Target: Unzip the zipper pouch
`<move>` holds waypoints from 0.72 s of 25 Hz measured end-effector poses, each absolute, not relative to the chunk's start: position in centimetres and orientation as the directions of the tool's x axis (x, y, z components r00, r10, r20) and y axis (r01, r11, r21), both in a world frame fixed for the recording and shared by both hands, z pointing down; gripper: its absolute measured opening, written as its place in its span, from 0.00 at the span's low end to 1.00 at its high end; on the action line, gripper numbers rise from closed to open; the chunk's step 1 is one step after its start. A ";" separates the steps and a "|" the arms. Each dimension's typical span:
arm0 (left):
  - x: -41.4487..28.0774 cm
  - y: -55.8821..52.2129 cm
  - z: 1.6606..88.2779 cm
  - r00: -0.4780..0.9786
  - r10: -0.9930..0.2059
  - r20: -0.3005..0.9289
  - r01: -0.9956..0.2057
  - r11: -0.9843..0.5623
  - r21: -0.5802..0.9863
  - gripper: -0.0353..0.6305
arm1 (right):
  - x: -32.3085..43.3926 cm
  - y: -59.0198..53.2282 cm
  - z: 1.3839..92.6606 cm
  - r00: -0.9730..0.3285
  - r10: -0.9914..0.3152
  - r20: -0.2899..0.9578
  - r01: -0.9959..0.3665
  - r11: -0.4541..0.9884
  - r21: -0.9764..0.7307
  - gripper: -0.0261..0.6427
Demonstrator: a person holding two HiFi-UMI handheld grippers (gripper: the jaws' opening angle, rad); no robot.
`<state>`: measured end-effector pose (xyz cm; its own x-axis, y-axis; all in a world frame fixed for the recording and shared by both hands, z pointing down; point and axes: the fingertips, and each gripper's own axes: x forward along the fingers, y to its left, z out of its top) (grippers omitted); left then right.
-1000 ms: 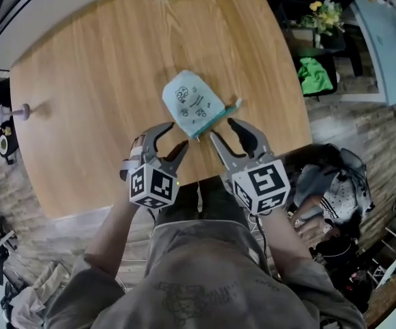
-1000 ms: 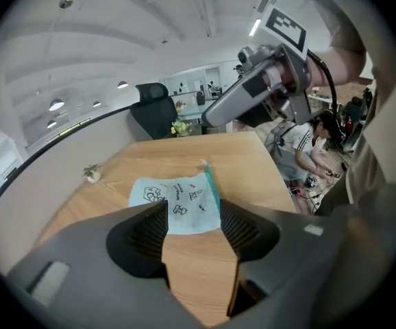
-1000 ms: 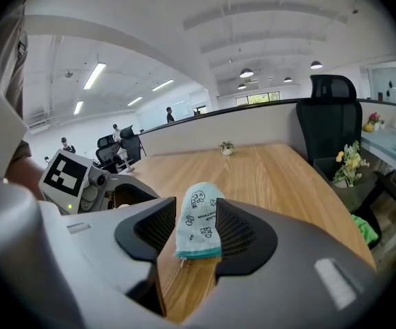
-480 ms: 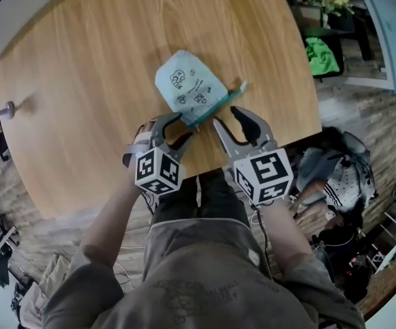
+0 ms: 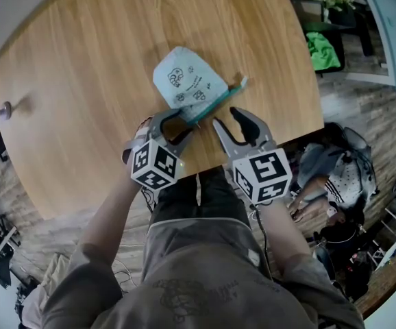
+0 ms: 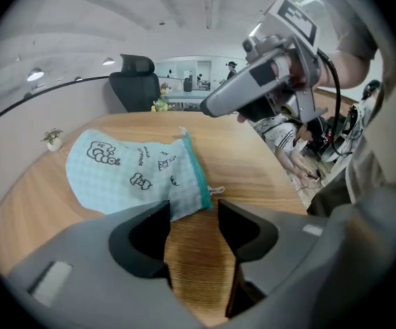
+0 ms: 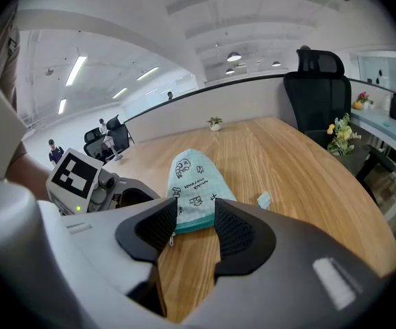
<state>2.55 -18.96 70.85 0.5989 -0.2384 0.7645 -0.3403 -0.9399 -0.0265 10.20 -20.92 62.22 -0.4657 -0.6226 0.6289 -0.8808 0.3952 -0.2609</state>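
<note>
- The zipper pouch (image 5: 186,79) lies flat on the worktop (image 5: 81,74), just above the middle of the head view. Its zipped edge faces the person, which puts the closure within reach of both tools.
- The left tongs (image 5: 176,123) sit at the pouch's lower left corner and their jaws are closing. The left gripper view shows mostly bare wood in the gap. The cloth corner lies right at the tips, partly behind the left one, and nothing is pinched yet.
- This placement reads as a bid to pin that corner so the fabric cannot slide.
- The right tongs (image 5: 225,117) hover just right of centre with their jaws spread and empty. In the right gripper view they point at the teal zipper band (image 5: 215,103), which shows beyond the tips. I judge they are lining up on the zipper.
- A small pale pull (image 6: 216,189) sticks out at the near end of the band, close to the left tongs. It looks thin and fiddly to catch.
- The pouch is soft, pale mint cloth with a fine check and small dark doodle prints. It is rounded at its far end and straight along the zipper.
- A light tab (image 5: 242,82) ends the band on the right.
- The worktop is smooth, light wood-grain with a rounded outline, so limp fabric may skid on it.
</note>
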 end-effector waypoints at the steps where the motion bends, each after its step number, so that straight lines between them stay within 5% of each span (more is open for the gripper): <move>1: 2.6 -19.1 70.9 0.600 -0.243 0.762 -0.358 -0.934 -0.016 0.37 | 10.2 -20.9 62.3 -0.466 -0.621 0.630 -0.880 0.396 -0.261 0.31; 9: 3.5 -18.5 70.9 0.583 -0.260 0.770 -0.334 -0.940 -0.065 0.16 | 10.4 -20.2 62.6 -0.467 -0.612 0.638 -0.879 0.397 -0.262 0.31; 18: 4.4 -19.7 68.4 0.636 -0.305 0.709 -0.447 -0.894 0.016 0.07 | 10.9 -20.2 60.4 -0.487 -0.617 0.618 -0.870 0.406 -0.280 0.30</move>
<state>4.40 -19.66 68.40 0.6355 -0.3049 0.7093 -0.4473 -0.8943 0.0163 10.92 -20.23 60.44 -0.4873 -0.6166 0.6183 -0.8697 0.4064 -0.2803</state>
